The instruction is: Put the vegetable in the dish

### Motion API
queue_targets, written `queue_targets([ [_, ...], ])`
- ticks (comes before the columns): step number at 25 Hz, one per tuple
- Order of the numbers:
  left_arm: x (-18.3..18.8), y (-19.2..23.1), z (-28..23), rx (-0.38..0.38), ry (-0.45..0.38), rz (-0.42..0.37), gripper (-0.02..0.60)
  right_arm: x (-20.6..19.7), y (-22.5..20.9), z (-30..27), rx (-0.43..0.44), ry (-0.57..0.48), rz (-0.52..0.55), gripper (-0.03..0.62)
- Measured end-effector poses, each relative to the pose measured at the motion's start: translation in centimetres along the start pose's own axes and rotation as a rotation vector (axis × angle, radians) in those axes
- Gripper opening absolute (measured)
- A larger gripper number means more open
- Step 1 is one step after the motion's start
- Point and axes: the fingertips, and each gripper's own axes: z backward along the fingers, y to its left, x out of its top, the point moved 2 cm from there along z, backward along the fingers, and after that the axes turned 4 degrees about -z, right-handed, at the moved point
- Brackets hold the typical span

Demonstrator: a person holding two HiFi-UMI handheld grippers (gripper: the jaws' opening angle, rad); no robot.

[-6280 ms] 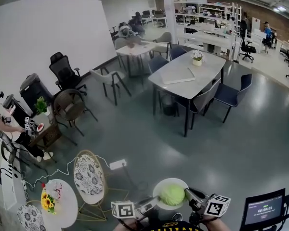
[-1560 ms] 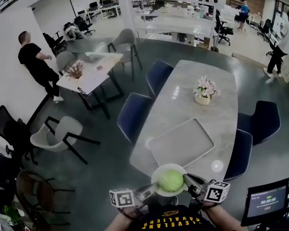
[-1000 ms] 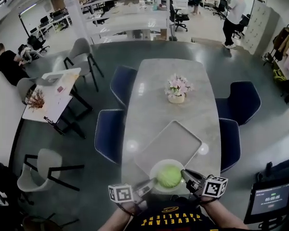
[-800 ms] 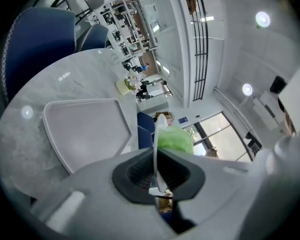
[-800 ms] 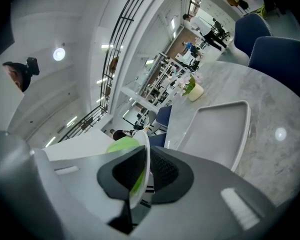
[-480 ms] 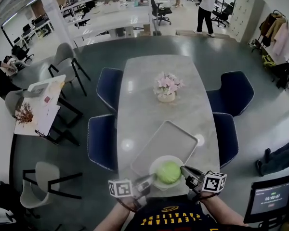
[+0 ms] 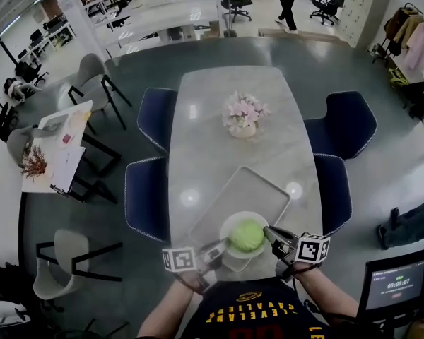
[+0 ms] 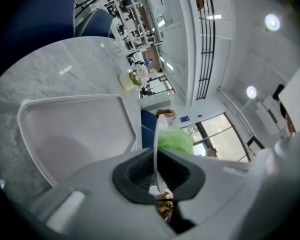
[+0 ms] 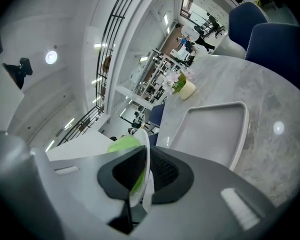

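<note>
Vegetable [image 7: 246,236]: round, pale green, sits in the middle of the white dish [image 7: 227,224]. The dish is over the near end of the grey table [image 7: 226,119], overlapping the near corner of the flat grey tray [image 7: 244,193]; resting or held above, cannot tell. Left gripper [image 7: 221,246] has its jaws closed on the dish's left rim, right gripper [image 7: 268,233] is closed on the right rim. Tray bare, lying askew on the table. Far of the tray is a flower pot [image 7: 242,115], well apart from the dish. Open tabletop on both sides of the tray and beyond the pot. Blue chairs [image 7: 145,196] close in both long table edges, two a side. Head view gives the layout from above. Each gripper view shows the dish rim edge-on, pinched between dark pads, with the green bulge of the vegetable just past it and the tray's raised lip beyond.
</note>
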Motion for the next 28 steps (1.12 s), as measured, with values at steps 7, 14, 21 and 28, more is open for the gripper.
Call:
queue_targets([
  [7, -0.1, 0.8, 0.3, 0.014, 0.005, 0.001, 0.009, -0.6, -0.2, -0.7, -0.007, 0.022, -0.017, 0.032],
  [14, 0.2, 2.3, -0.7, 0.019, 0.024, 0.005, 0.009, -0.6, -1.9, -1.4, -0.026, 0.03, -0.041, 0.034],
  [21, -0.1, 3.8, -1.1, 0.011, 0.036, 0.015, 0.009, -0.9, -3.3, -1.8, -0.049, 0.04, -0.034, 0.034],
  [28, -0.4, 6.0, -1.2, 0.027, 0.055, 0.043, 0.009, -1.9, -5.4, -2.7, -0.089, 0.088, -0.036, 0.035],
])
